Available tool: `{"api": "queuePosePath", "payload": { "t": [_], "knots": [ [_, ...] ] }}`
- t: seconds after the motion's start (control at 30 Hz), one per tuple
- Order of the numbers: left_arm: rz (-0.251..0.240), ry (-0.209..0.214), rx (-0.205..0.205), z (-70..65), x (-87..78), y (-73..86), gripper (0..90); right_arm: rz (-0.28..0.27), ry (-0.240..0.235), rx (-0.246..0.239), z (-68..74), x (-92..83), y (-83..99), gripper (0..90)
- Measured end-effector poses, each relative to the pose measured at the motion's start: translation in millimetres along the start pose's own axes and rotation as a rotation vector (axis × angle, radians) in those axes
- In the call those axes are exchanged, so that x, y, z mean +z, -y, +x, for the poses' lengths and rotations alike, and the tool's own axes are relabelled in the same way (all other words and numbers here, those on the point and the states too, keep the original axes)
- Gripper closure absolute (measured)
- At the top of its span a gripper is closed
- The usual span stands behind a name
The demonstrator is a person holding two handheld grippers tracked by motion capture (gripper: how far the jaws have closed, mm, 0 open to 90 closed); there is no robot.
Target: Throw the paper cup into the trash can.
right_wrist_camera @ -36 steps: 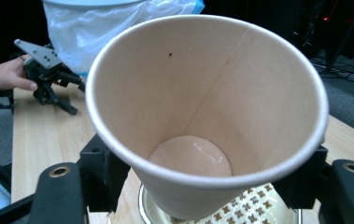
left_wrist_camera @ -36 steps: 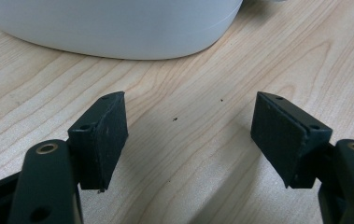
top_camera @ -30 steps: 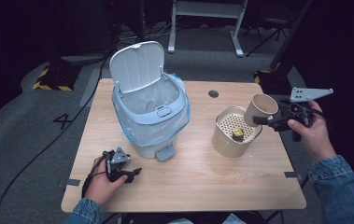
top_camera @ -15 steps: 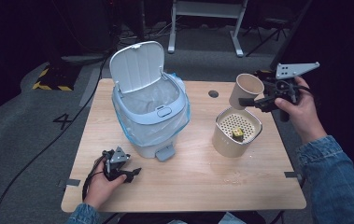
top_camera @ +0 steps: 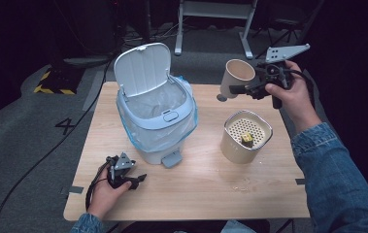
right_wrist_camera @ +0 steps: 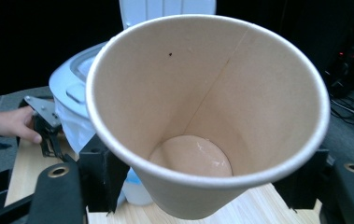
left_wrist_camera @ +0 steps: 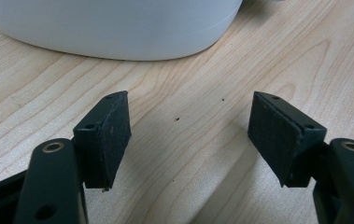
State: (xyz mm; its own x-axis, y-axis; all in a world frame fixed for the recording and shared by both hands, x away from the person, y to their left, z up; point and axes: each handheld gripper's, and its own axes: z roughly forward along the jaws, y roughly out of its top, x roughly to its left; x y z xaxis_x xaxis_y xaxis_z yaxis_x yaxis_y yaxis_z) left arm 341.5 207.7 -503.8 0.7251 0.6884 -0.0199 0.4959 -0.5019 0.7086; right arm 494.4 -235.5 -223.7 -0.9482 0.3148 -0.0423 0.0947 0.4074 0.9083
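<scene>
Table [top_camera: 196, 194] carries a bin [top_camera: 155, 116] with its lid up, ready to take waste, and a strainer pot [top_camera: 246, 136] with a small yellow piece in it. The right gripper [top_camera: 240, 89] holds a paper cup [top_camera: 237, 74] in the air between pot and bin, probably to bring it to the bin. In the left gripper view, the left gripper [left_wrist_camera: 188, 135] rests low on the wood beside the bin base, jaws wide apart and empty, probably only waiting. In the right gripper view, the jaws clamp the cup by its sides; inside it looks empty.
</scene>
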Motion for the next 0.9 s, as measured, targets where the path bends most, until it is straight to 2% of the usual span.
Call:
{"api": "queuePosePath", "payload": {
  "t": [0.27,0.67,0.9],
  "knots": [
    [0.000,-0.002,-0.002,-0.3,-0.1,0.1,30.1,-0.001,-0.048,-0.020,10.1,30.7,-26.0,29.8],
    [-0.002,-0.006,-0.008,-0.6,0.2,-0.3,30.1,-0.006,-0.057,-0.041,21.8,78.0,-55.9,29.6],
    [-0.002,-0.009,-0.010,-1.0,0.8,-0.9,30.1,0.001,-0.073,-0.056,29.5,104.1,-64.7,29.5]
  ]
}}
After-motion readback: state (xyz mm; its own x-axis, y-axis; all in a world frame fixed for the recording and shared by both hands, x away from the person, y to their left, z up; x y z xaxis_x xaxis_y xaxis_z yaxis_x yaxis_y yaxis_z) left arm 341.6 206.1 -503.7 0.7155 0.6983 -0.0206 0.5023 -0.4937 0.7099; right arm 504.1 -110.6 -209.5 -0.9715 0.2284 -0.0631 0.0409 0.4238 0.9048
